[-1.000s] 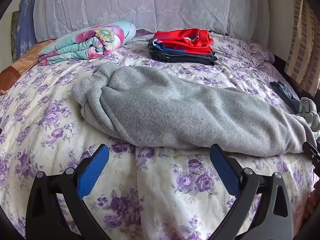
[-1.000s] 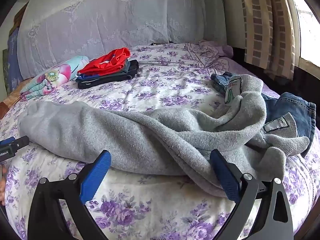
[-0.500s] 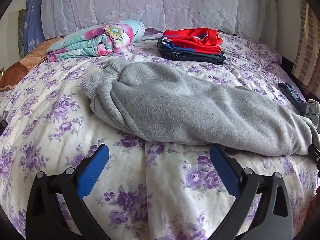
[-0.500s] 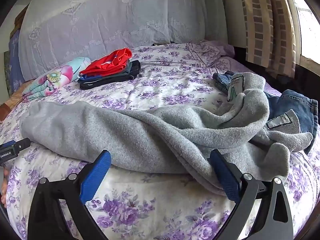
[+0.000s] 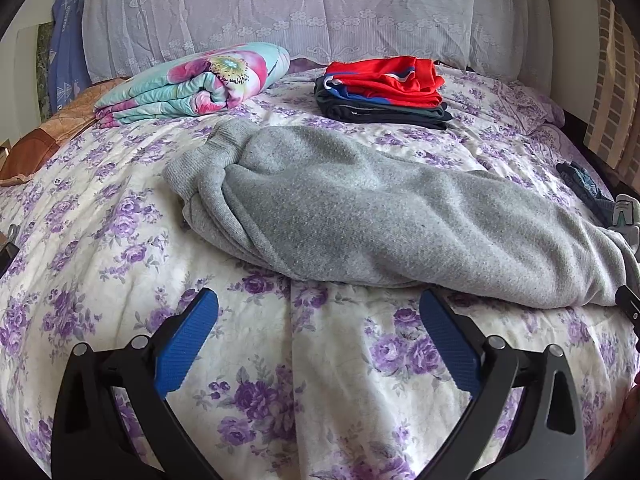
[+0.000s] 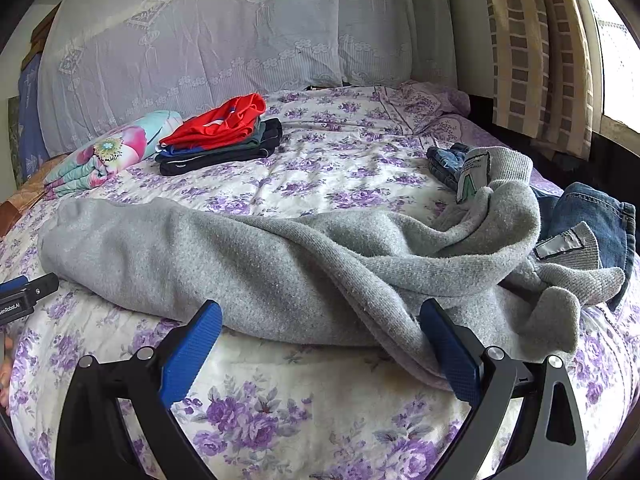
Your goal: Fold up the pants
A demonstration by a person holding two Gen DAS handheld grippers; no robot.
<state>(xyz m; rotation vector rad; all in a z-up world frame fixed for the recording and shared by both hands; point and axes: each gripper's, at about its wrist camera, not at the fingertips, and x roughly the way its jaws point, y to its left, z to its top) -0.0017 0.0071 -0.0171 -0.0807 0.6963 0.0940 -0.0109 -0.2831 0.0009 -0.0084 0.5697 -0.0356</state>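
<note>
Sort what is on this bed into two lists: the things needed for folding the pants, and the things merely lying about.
Part of the job:
grey sweatpants
left gripper, open
right gripper, open

Just lying about:
stack of folded clothes, red on top
floral quilt roll
denim jeans
flowered bedspread

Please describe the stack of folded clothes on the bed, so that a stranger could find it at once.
Look to the far end of the bed, near the lace-covered headboard. The stack of folded clothes lies there, right of a rolled floral quilt. Unlike the loose grey pants, it is neat, with bright red on top of dark layers.
</note>
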